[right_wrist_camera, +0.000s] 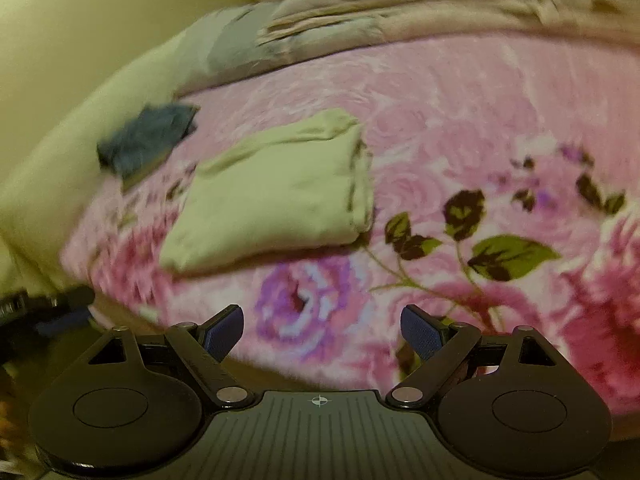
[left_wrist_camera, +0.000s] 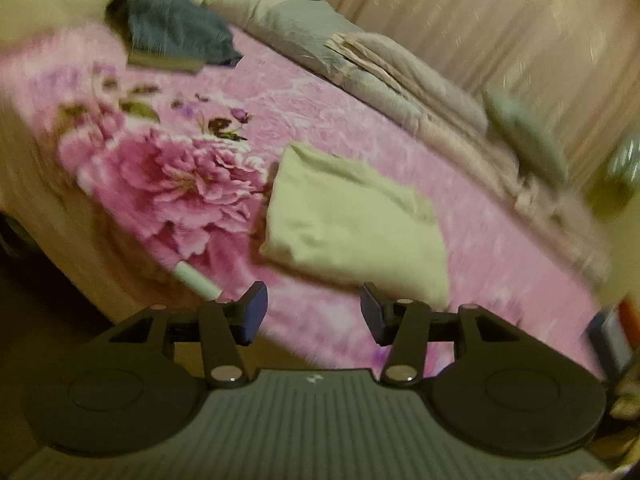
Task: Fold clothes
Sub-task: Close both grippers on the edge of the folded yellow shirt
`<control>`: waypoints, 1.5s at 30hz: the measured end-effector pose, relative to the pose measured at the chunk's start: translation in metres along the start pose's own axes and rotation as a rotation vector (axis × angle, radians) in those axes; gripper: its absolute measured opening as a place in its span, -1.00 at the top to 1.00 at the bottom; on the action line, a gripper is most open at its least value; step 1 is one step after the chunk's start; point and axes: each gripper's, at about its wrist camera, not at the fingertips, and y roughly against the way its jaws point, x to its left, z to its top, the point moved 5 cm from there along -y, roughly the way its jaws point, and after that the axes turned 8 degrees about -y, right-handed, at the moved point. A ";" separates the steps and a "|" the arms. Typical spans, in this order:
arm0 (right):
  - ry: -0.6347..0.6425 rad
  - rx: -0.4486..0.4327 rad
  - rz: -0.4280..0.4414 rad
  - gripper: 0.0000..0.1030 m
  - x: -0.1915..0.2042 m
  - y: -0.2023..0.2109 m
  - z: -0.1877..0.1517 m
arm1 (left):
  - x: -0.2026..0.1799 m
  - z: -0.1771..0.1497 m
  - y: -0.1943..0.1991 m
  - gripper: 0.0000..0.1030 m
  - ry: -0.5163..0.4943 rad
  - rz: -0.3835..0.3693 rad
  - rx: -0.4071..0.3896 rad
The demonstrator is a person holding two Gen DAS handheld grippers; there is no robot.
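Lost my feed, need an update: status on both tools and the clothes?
Left tool open, empty. Right tool open, empty. Pale green garment lies folded on the pink floral blanket; dark blue garment beyond. Nothing in the way.

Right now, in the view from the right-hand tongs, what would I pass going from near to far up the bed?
The open right tongs → purple flower on the pink bedspread → folded pale green cloth → rumpled beige bedding at the far edge.
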 end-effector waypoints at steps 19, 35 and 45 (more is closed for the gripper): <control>-0.469 0.111 0.353 -0.71 -0.082 -0.120 0.114 | 0.069 0.060 -0.172 0.01 0.235 -0.225 0.125; -0.409 0.328 0.513 0.35 -0.073 -0.186 0.140 | 0.038 0.065 -0.237 0.69 0.279 -0.444 0.255; -0.561 0.258 0.457 0.47 -0.065 -0.085 0.180 | -0.050 0.126 -0.184 0.78 0.159 -0.445 0.333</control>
